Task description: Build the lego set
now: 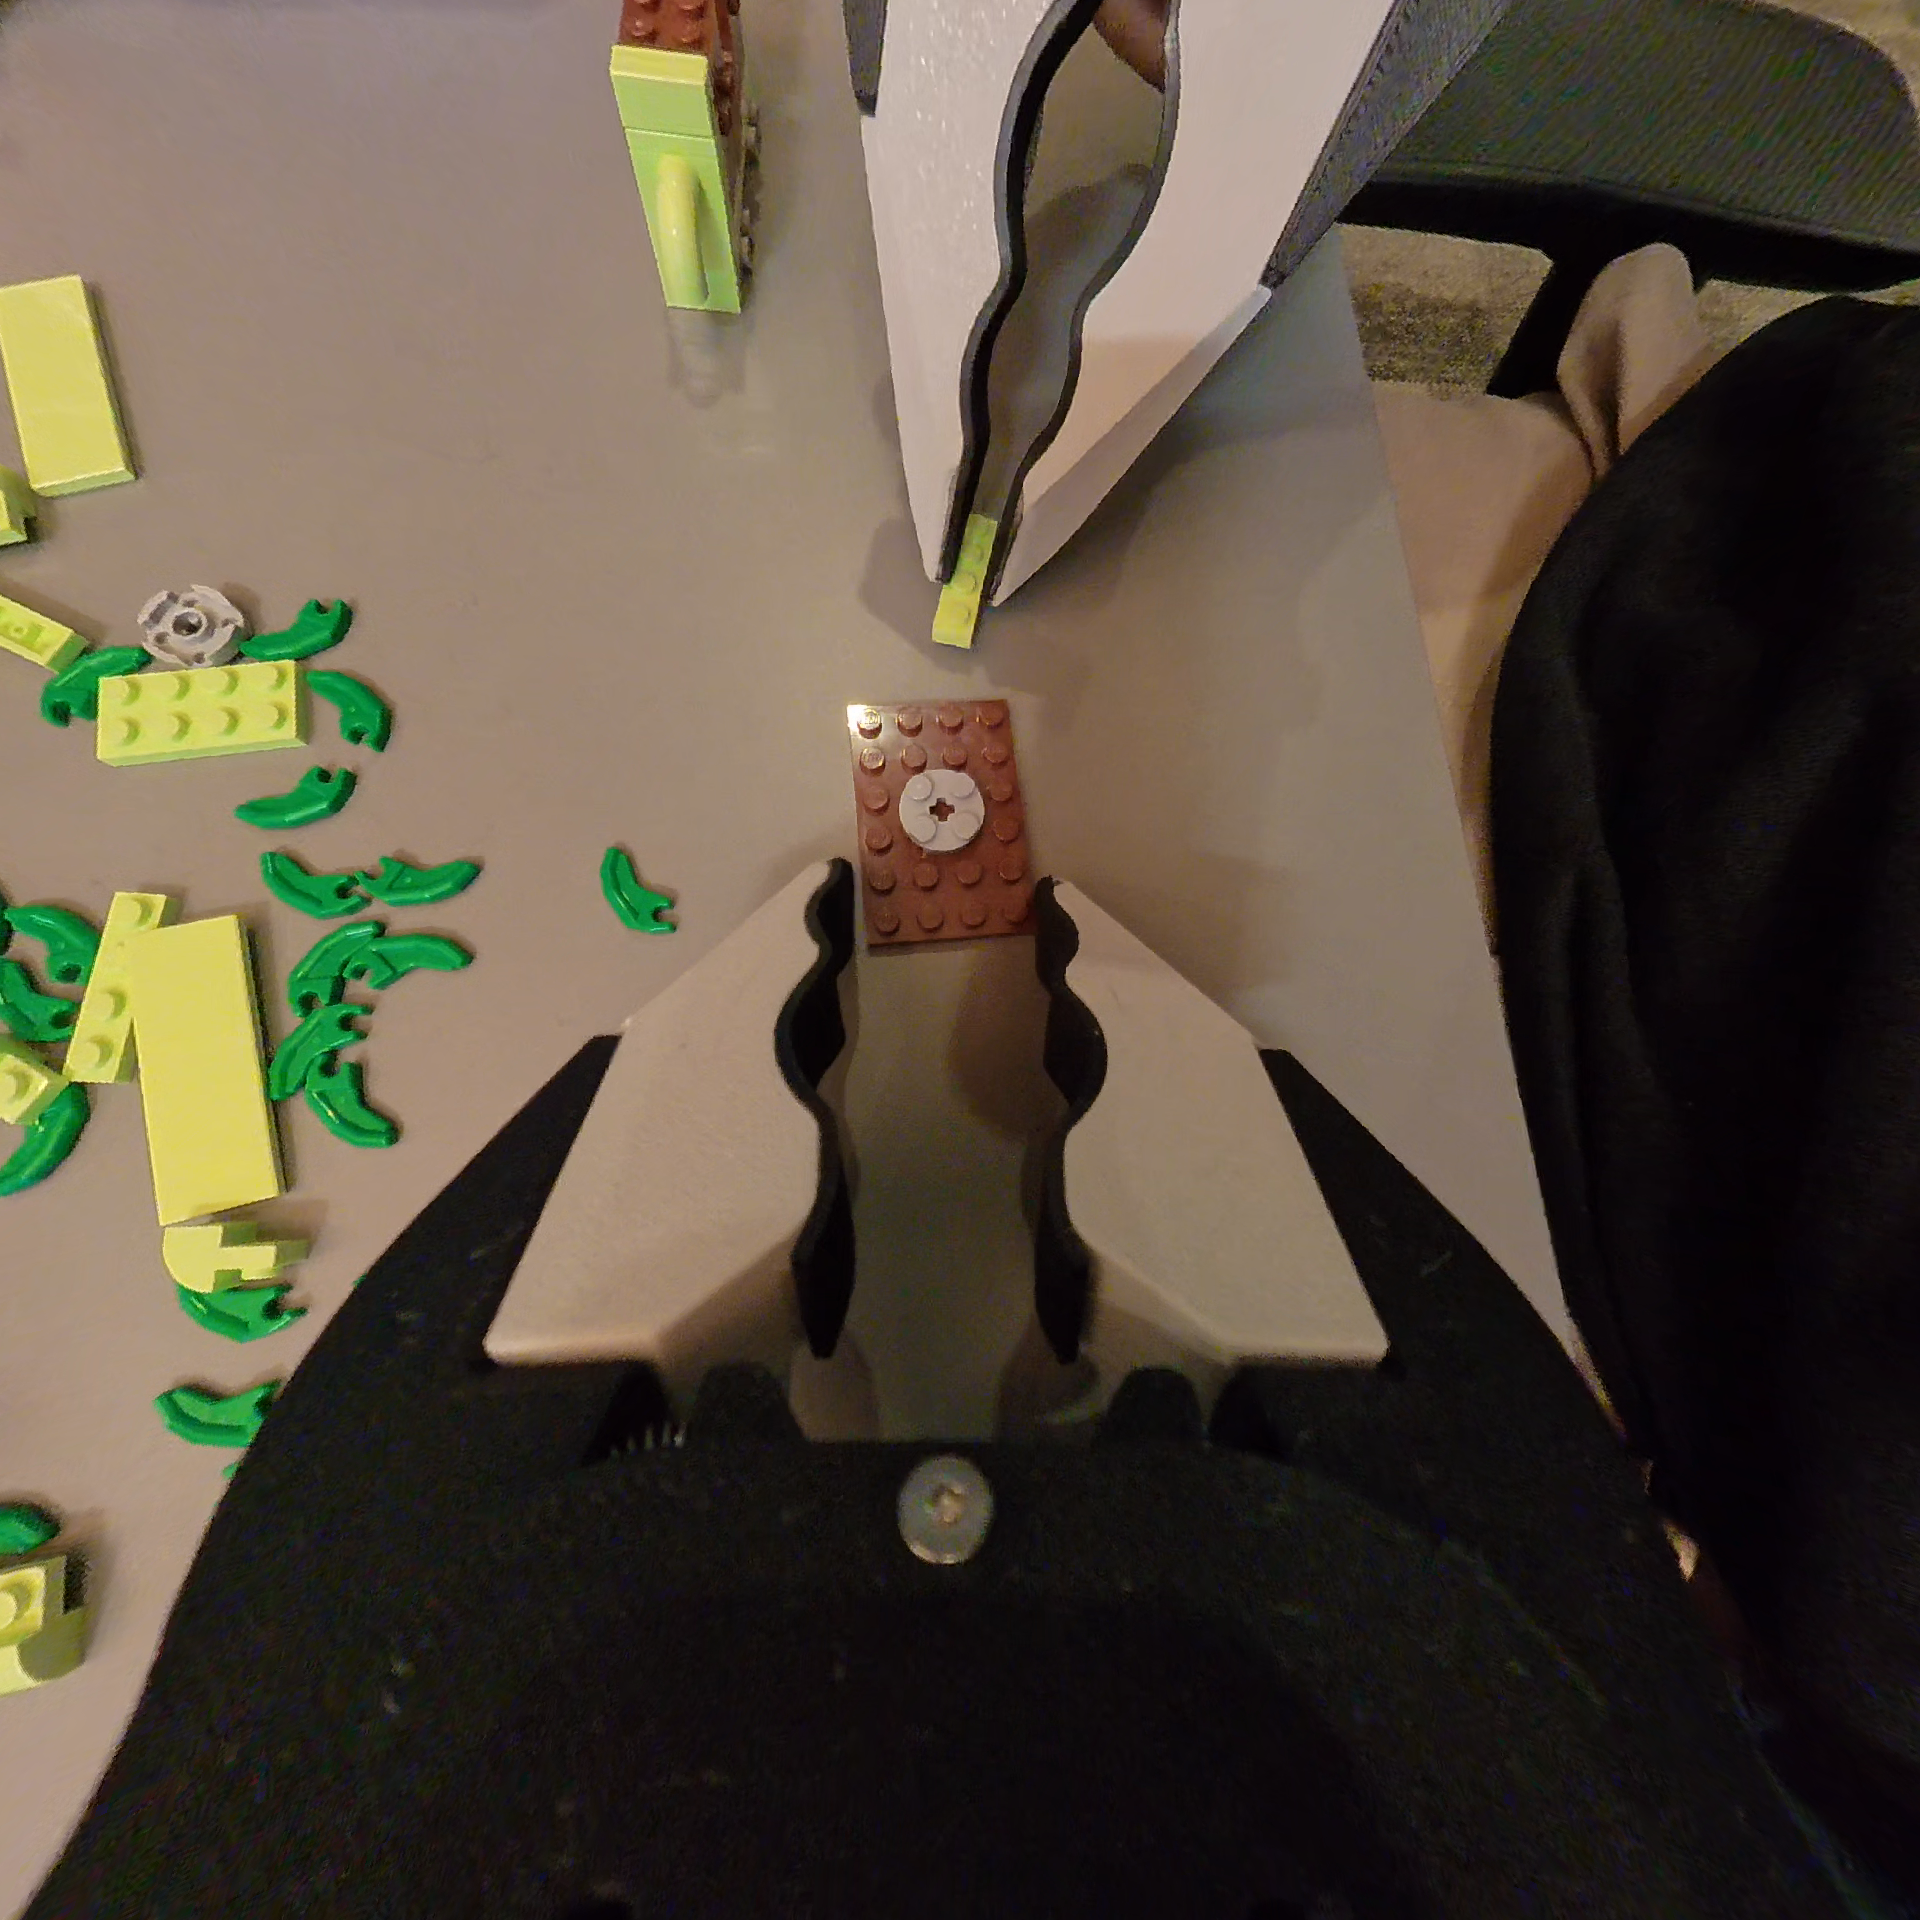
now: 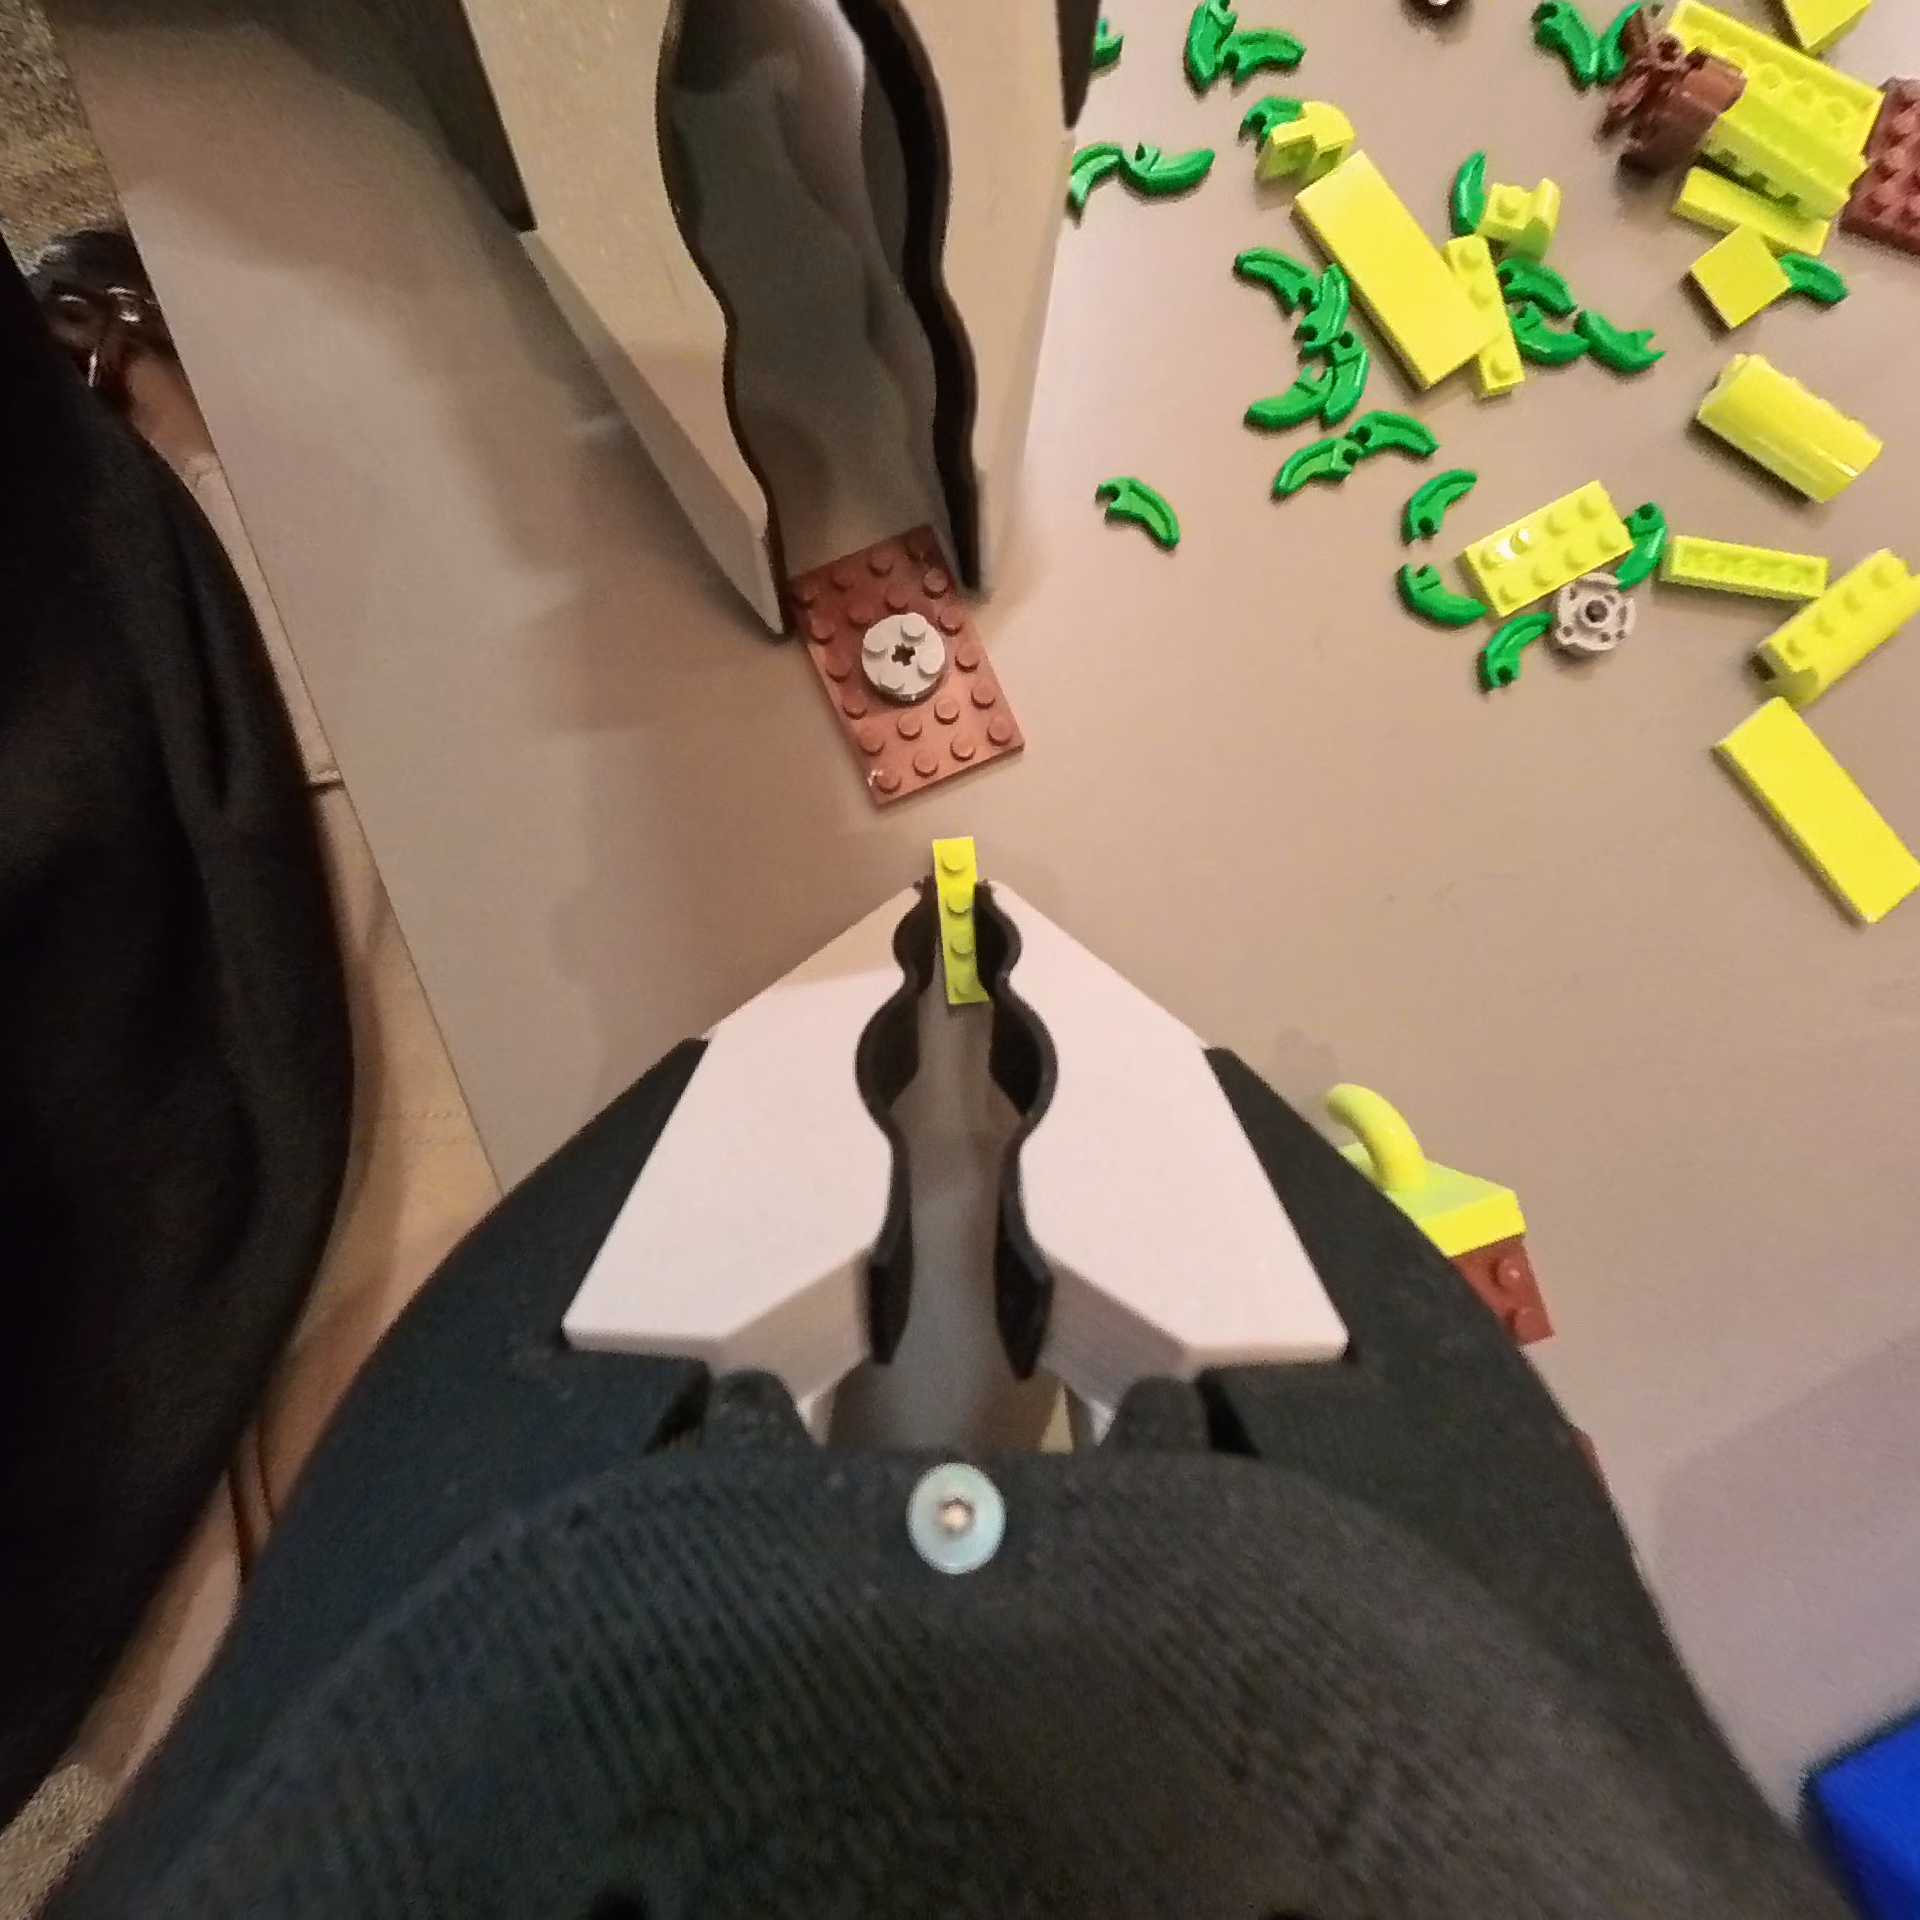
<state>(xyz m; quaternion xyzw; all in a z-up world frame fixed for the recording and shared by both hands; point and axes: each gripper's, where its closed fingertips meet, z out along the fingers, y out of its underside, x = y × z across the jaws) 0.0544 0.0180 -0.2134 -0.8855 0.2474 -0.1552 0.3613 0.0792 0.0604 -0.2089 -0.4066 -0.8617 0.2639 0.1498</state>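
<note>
A brown studded plate (image 1: pixel 914 904) lies flat near the table's right edge, with a grey round piece (image 1: pixel 940 814) on its middle. My left gripper (image 1: pixel 940 902) has a fingertip against each long side of the plate's near end. In the right wrist view the plate (image 2: pixel 914 727) shows with the left gripper (image 2: pixel 873 603) over its far end. My right gripper (image 2: pixel 956 896) is shut on a narrow lime plate (image 2: pixel 958 925), held just short of the brown plate. In the left wrist view the right gripper (image 1: pixel 971 582) and the lime plate (image 1: pixel 961 597) hover beyond the brown plate's far end.
Loose lime bricks (image 1: pixel 203 712), green leaf pieces (image 1: pixel 353 966) and a grey round piece (image 1: pixel 189 623) are scattered at left. A lime and brown sub-assembly (image 1: pixel 686 156) stands behind. The table edge (image 1: pixel 1455 831) and a person's dark clothing (image 1: pixel 1714 935) are at right. A blue object (image 2: pixel 1870 1787) is at lower right. Left tips to right tips: about 6 cm. The left tips stand about 12 cm off the grey round piece (image 1: pixel 189 623). Seen from the right wrist view (image 2: pixel 1597 620) as well.
</note>
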